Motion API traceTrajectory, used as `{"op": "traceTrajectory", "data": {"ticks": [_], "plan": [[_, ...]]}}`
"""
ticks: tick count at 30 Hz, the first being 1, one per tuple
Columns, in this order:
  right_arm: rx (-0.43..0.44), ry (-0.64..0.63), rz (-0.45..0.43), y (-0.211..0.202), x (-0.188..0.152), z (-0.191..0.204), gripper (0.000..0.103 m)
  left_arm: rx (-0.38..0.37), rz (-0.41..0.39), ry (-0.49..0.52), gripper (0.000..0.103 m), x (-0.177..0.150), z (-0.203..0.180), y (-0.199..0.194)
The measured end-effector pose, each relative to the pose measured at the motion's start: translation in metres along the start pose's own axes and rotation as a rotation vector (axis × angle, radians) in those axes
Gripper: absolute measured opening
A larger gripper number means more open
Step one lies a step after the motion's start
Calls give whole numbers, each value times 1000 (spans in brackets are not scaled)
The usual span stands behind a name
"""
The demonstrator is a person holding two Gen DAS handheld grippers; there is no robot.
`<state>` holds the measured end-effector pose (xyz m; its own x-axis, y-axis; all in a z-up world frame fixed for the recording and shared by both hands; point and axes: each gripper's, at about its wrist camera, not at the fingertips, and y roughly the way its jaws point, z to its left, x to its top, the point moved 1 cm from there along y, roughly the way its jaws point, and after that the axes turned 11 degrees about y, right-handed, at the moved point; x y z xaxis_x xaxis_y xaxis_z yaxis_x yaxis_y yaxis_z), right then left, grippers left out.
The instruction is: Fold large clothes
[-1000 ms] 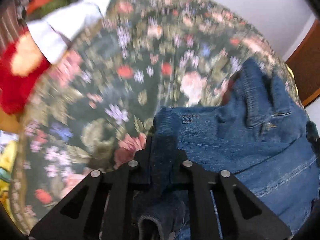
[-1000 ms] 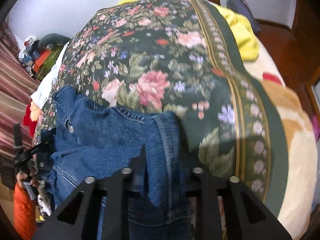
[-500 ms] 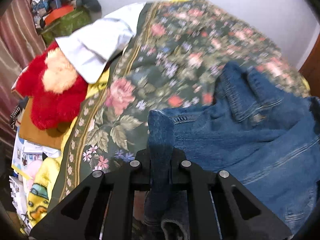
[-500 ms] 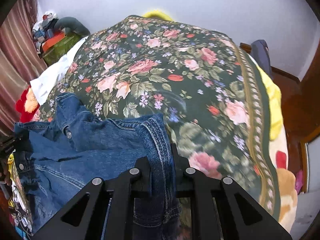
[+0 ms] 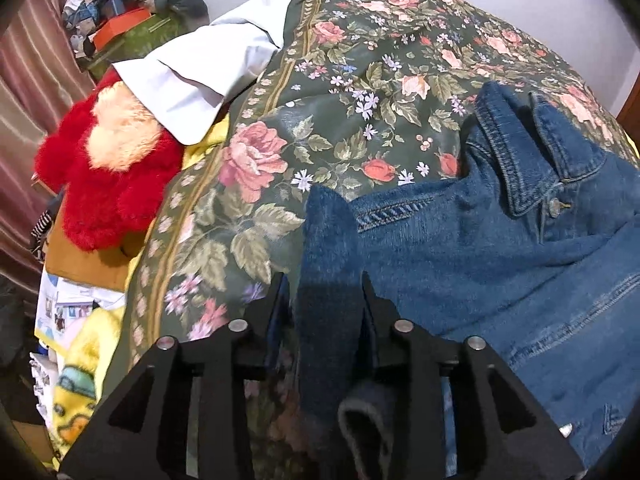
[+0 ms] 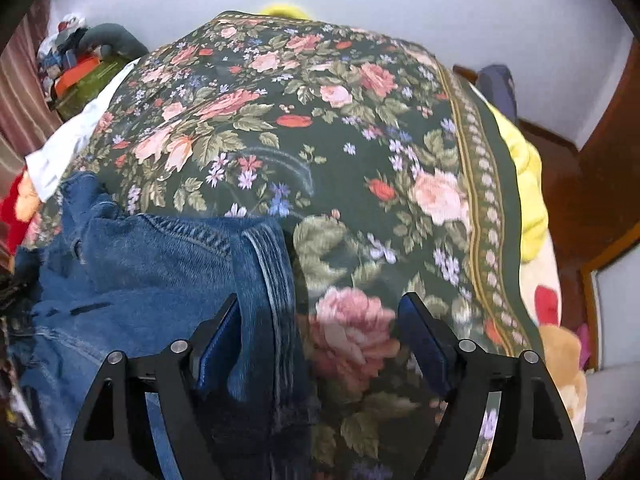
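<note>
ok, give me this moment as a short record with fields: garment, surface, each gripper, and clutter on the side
garment: denim jacket, lying on the bed, collar up
surface: floral bedspread
left gripper: jaws have just been opening; a fold of denim between them, grip unclear
right gripper: jaws have just been opening, now wide; jacket edge lies by one finger, not pinched
side clutter: red plush toy, white cloth

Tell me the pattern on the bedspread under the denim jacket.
Dark green bedspread with pink and red roses, small flowers and a striped floral border; clearest in the right wrist view.
</note>
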<state>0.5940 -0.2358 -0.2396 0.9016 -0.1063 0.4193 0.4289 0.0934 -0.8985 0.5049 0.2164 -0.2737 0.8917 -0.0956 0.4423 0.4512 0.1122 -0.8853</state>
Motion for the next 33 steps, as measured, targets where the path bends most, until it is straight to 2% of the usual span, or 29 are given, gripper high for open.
{"op": "traceTrajectory", "data": {"ticks": [4, 8, 16, 18, 20, 21, 24, 27, 33], "plan": [[56, 44, 14, -28, -5, -6, 77, -1, -32, -29, 36, -3, 6, -31], [87, 49, -6, -71, -14, -4, 77, 12, -133, -16, 39, -8, 5, -85], [118, -64, -139, -180, -47, 22, 79, 7, -315, 22, 58, -36, -12, -197], [131, -95, -171, -205, -61, 30, 85, 0, -353, 25, 63, -46, -15, -217], [143, -125, -211, -230, -78, 37, 97, -26, -387, 31, 67, -59, -19, -237], [149, -135, -228, -239, -86, 39, 98, -38, -397, 32, 70, -66, -20, -244], [163, -175, -268, -264, -113, 48, 100, -44, -408, 33, 78, -85, -25, -257], [155, -190, -279, -273, -135, 51, 101, -22, -395, 47, 82, -106, -30, -259], [135, -198, -214, -264, -178, 50, 101, -65, -281, 4, 83, -152, -33, -231]]}}
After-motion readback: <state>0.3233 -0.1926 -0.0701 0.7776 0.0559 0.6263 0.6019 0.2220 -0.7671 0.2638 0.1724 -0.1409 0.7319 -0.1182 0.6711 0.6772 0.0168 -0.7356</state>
